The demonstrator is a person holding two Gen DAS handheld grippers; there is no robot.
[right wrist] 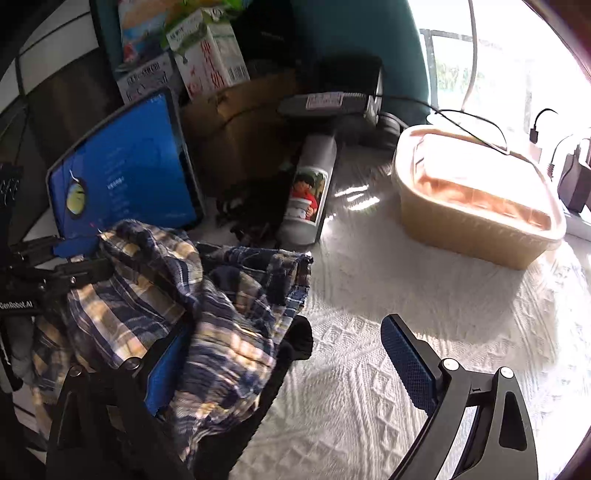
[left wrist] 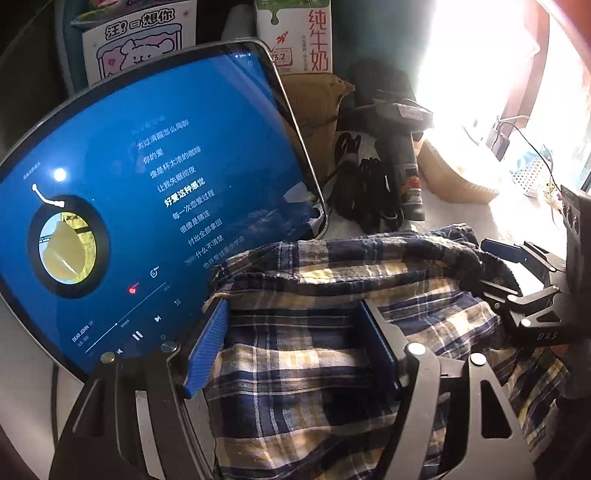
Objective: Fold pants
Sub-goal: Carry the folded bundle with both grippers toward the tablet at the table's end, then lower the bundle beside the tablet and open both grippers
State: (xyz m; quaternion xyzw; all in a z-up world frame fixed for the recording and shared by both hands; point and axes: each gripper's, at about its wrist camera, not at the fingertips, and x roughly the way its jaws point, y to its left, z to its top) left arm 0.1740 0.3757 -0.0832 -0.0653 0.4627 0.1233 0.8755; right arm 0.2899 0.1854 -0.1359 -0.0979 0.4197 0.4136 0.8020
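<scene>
Right wrist view: plaid pants (right wrist: 207, 295) edge meets bare white tablecloth (right wrist: 388, 295).

Left wrist view: mounted on the left gripper (left wrist: 295, 354), looking forward and down, close over the plaid pants (left wrist: 332, 369), with the tablet (left wrist: 147, 203) near on its left. Right wrist view: mounted on the right gripper (right wrist: 291, 369), facing the counter (right wrist: 406, 314) from further right. Shared: pants (right wrist: 184, 295), tablet (right wrist: 129, 173), milk carton (left wrist: 299, 33) (right wrist: 210, 55), grey bottle (left wrist: 410, 177) (right wrist: 310, 192).
</scene>
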